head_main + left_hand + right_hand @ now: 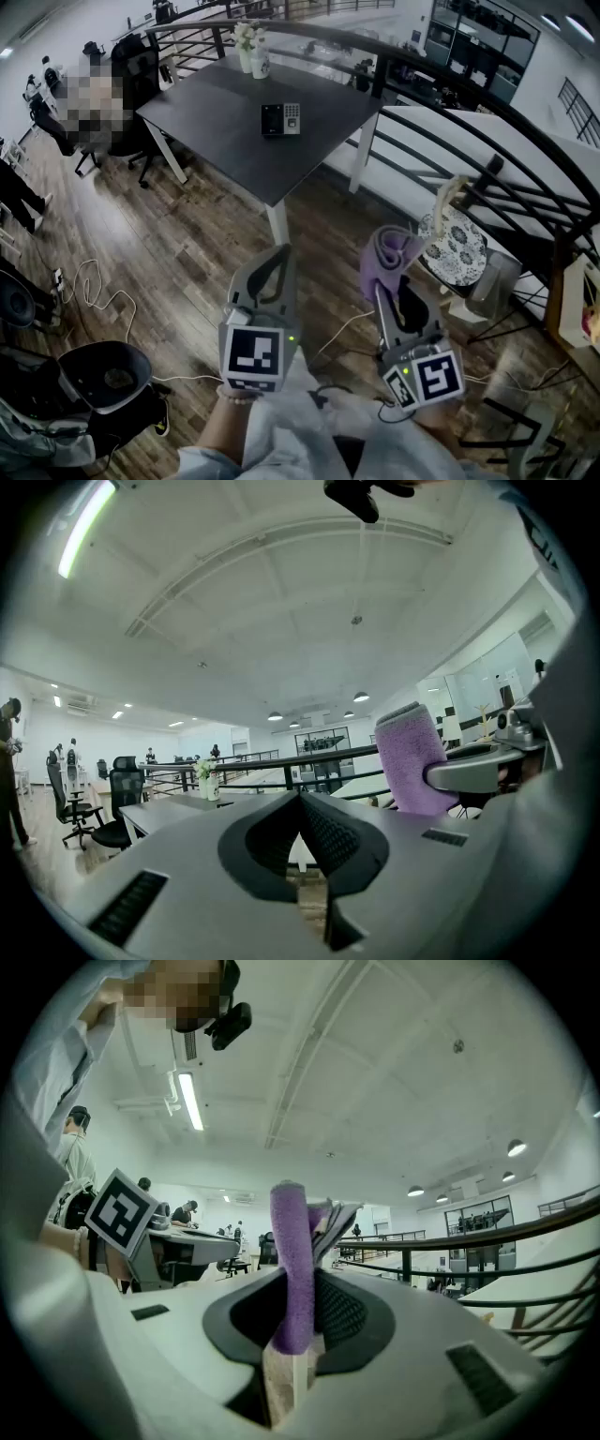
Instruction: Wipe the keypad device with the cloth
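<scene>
Jaws of right gripper (300,1288) clamp purple cloth (291,1241); those of left gripper (300,799) seem closed.

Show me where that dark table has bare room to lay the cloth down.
The table is bare left of the keypad device and at its near corner. Only the far edge by the flower vase is crowded. The right gripper holds the cloth.

Bright ceiling strip lights (190,1101), heavy fisheye warping, dark vignetted corners
</scene>
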`<control>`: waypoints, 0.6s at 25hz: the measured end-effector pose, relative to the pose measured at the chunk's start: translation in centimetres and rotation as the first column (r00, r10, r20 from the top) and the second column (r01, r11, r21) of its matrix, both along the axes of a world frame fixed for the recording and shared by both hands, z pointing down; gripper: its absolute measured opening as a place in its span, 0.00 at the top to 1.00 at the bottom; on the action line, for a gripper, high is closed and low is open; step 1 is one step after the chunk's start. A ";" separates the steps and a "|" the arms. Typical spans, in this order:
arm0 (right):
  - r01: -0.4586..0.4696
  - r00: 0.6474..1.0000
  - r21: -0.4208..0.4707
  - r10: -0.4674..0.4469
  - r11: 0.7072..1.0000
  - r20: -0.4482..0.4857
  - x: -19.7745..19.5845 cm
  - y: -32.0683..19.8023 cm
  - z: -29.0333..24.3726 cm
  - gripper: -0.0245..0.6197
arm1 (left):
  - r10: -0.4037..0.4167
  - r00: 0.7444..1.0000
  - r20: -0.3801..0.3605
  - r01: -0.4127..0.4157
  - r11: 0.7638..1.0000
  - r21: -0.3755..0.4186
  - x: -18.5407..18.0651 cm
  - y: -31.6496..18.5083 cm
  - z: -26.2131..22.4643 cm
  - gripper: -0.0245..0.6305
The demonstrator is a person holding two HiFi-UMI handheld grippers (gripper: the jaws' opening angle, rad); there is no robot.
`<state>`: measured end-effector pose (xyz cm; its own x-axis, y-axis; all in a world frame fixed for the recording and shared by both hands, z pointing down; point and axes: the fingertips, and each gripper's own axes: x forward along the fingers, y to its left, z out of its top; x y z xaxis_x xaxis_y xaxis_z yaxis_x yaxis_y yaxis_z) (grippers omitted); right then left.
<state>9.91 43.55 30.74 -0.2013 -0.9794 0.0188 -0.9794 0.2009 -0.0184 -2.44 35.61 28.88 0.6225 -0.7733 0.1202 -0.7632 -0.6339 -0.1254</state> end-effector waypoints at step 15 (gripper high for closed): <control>-0.023 0.999 -0.025 0.024 0.999 0.028 0.7 -6.5 0.7 0.83 | 0.022 1.000 0.017 -0.022 1.000 -0.019 0.6 -6.4 0.7 0.95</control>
<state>10.57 37.05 31.45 -0.1789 -0.9832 0.0374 -0.9829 0.1769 -0.0512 -1.87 29.19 29.59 0.6369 -0.7572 0.1453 -0.7471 -0.6526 -0.1262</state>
